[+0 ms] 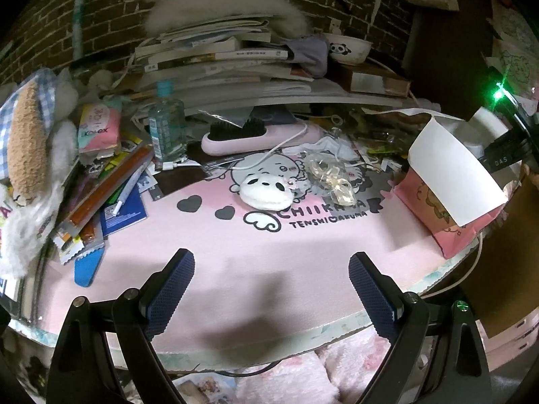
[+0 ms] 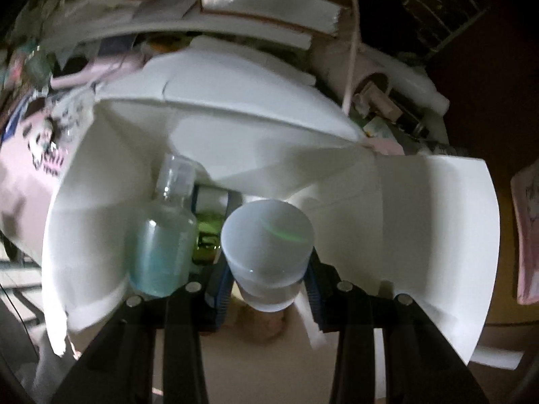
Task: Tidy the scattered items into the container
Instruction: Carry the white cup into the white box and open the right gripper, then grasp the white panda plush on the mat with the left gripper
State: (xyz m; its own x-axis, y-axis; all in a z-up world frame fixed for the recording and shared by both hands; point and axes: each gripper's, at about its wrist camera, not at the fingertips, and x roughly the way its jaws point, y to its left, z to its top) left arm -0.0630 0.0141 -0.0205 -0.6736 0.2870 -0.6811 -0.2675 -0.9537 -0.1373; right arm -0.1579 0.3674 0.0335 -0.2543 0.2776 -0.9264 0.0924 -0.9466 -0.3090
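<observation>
The right claw (image 2: 267, 281) is clenched on a frosted white jar (image 2: 267, 245), held inside the open white box (image 2: 421, 222). A blue-liquid bottle (image 2: 161, 245) stands just beside the jar at 9 o'clock, with a green item (image 2: 207, 235) between them. Lower the jar squarely to the box floor, keeping clear of the bottle, then part the fingers only once it rests. The left claw (image 1: 271, 289) hangs released over the pink table (image 1: 303, 252). Remaining scattered items lie at its 12 o'clock: a white panda-face pouch (image 1: 266, 192) and a clear wrapper (image 1: 331, 178).
</observation>
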